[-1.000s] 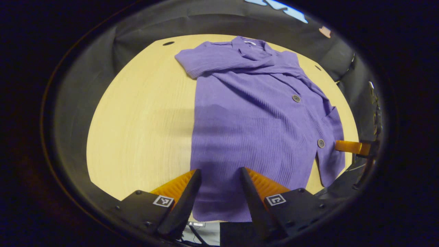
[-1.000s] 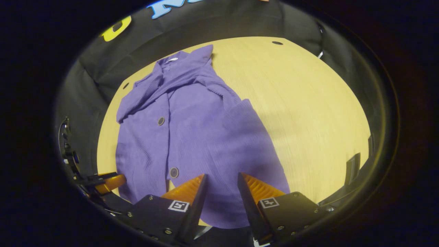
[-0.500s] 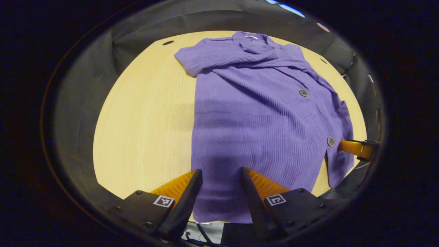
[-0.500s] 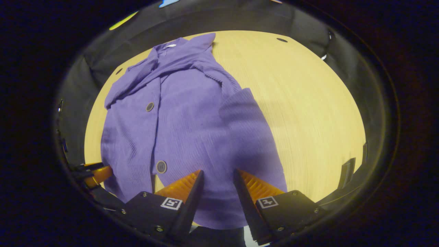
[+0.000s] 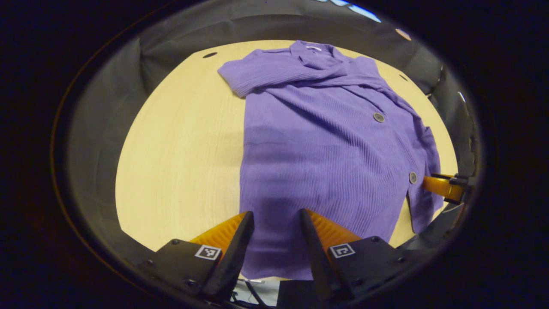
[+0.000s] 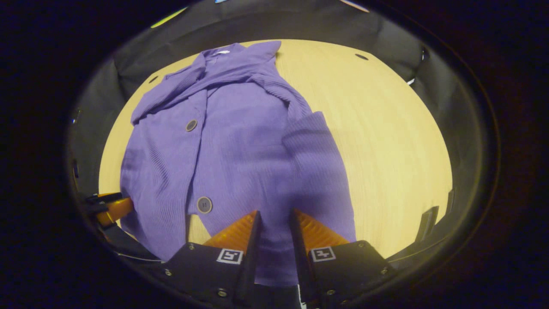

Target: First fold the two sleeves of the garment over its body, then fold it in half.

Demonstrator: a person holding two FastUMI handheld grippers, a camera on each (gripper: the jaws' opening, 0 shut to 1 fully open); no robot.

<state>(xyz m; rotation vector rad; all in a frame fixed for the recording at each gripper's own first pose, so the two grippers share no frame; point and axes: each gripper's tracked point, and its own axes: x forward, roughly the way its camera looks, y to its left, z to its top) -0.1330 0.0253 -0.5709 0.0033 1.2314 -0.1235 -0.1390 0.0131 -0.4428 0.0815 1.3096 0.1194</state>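
Pale wooden table [image 5: 180, 141], purple garment [image 5: 326, 146] flat on it

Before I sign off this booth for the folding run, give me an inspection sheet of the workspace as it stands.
Surface: light wooden table, bare beside the garment; small dark holes near its far edge.
Job's things: purple garment lies flat, collar away from the grippers, both sleeves already folded across its body; two buttons show. The fold in half is not yet done.
Clutter: nothing seen.
Grippers: left gripper open over the near hem; right gripper at the near hem with its fingers close together, cloth between them, a firm pinch not confirmed.
Cables: dark cable below the table's near edge, off the surface.
Surroundings: black cloth wall around the table.
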